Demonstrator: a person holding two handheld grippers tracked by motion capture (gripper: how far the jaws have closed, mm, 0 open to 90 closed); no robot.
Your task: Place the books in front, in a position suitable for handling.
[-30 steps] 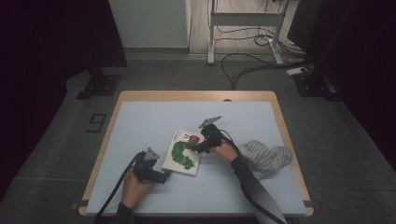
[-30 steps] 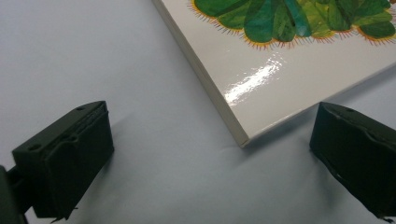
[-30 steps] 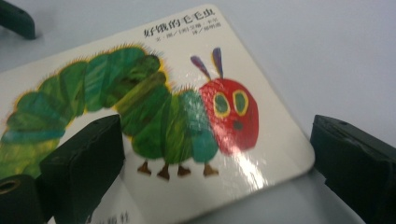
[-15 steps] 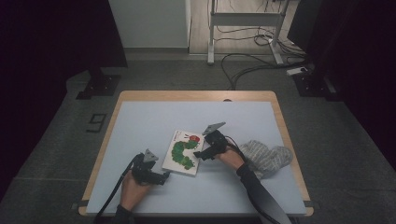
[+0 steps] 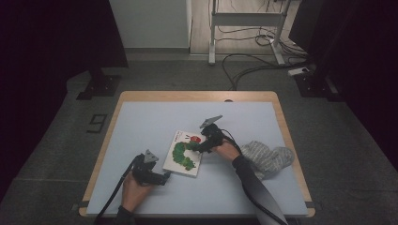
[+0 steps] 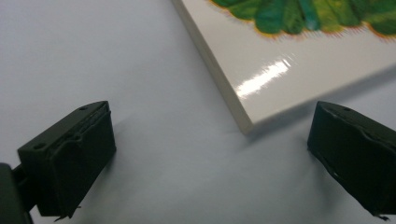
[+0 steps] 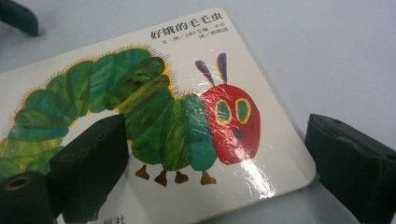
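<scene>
A white board book (image 5: pixel 183 153) with a green caterpillar on its cover lies flat near the middle of the table. My right gripper (image 5: pixel 196 146) hovers at the book's right edge, open. In the right gripper view (image 7: pixel 215 144) one jaw is over the cover (image 7: pixel 187 107) and the other is past the book's rounded corner. My left gripper (image 5: pixel 163 177) rests low at the book's near left corner, open. In the left gripper view (image 6: pixel 210 158) that corner of the book (image 6: pixel 261 88) points into the gap between the jaws without touching them.
The table (image 5: pixel 141 122) has a pale blue-grey top with a wooden rim. A crumpled grey knitted cloth (image 5: pixel 268 157) lies to the right of the book, beside the right forearm. Cables and a metal stand are on the floor beyond the table.
The right gripper has shifted slightly around the book's right edge. The left gripper and the book have hardly moved.
</scene>
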